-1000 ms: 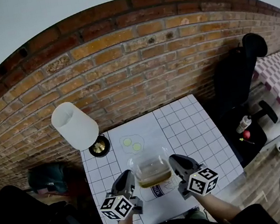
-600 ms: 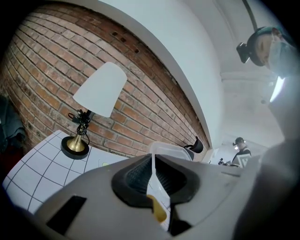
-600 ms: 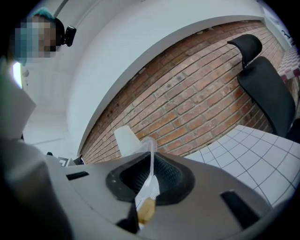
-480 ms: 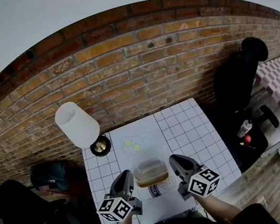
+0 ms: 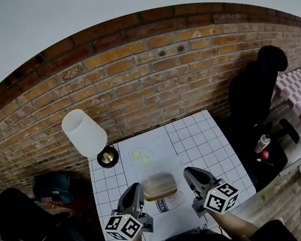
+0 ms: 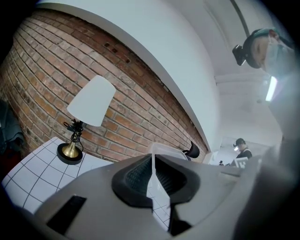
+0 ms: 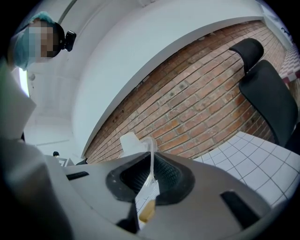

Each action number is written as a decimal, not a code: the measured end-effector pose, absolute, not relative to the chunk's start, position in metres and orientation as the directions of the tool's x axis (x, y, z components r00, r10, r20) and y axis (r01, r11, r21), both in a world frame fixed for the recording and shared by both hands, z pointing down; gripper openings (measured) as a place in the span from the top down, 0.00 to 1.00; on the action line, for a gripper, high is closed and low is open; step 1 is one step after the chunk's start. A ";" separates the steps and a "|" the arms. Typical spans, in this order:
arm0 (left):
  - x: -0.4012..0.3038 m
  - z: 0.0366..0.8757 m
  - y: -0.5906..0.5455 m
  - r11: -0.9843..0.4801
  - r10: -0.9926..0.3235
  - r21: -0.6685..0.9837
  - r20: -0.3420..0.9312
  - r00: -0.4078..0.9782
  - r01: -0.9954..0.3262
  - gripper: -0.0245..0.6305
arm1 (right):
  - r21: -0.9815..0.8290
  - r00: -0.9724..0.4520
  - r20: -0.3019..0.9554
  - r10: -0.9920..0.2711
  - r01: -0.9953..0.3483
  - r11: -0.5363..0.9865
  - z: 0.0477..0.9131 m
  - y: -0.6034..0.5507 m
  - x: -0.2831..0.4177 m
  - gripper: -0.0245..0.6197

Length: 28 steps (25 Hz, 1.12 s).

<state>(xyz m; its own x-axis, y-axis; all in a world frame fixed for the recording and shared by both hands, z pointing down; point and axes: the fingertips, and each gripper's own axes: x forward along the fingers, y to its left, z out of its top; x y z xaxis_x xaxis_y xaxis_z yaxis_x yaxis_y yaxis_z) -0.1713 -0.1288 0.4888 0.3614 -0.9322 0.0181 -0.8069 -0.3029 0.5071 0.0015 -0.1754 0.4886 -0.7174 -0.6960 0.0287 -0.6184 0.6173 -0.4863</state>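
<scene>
A clear plastic container (image 5: 160, 185) with brownish food in its bottom hangs above the white gridded table (image 5: 208, 141), held from both sides. My left gripper (image 5: 141, 193) is shut on its left rim (image 6: 152, 180). My right gripper (image 5: 187, 182) is shut on its right rim (image 7: 151, 169). In both gripper views the thin clear wall stands clamped between the black ribbed pads. Under the container lies a white printed sheet (image 5: 147, 152) with a drawing of two yellow-centred eggs (image 5: 140, 157).
A lamp with a white shade (image 5: 84, 133) and brass base (image 5: 107, 157) stands at the table's far left corner, against a brick wall (image 5: 147, 66). A black office chair (image 5: 257, 90) stands to the right. Dark bags (image 5: 51, 191) lie on the floor at left.
Both grippers have lifted the container slightly and kept it level between them. The head view has shifted a little, so the lamp and wall sit lower in the picture.
</scene>
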 end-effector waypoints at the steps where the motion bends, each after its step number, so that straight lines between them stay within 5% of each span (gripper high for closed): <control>1: -0.168 0.486 -0.128 -0.308 -0.932 0.507 0.012 0.363 -0.805 0.92 | -0.486 -0.717 0.028 -0.697 -0.619 0.617 0.488 -0.175 0.005 0.93; 28: -0.128 0.456 -0.139 -0.358 -0.923 0.500 -0.058 0.381 -0.789 0.92 | -0.457 -0.701 0.013 -0.713 -0.638 0.619 0.463 -0.188 0.044 0.94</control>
<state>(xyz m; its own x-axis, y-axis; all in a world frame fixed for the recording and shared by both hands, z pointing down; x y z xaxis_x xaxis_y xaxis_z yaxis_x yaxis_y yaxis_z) -0.1284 -0.1389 0.4563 0.3814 -0.9226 -0.0584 -0.7885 -0.3576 0.5004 0.0437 -0.1877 0.4633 -0.7009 -0.7131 0.0127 -0.6384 0.6194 -0.4569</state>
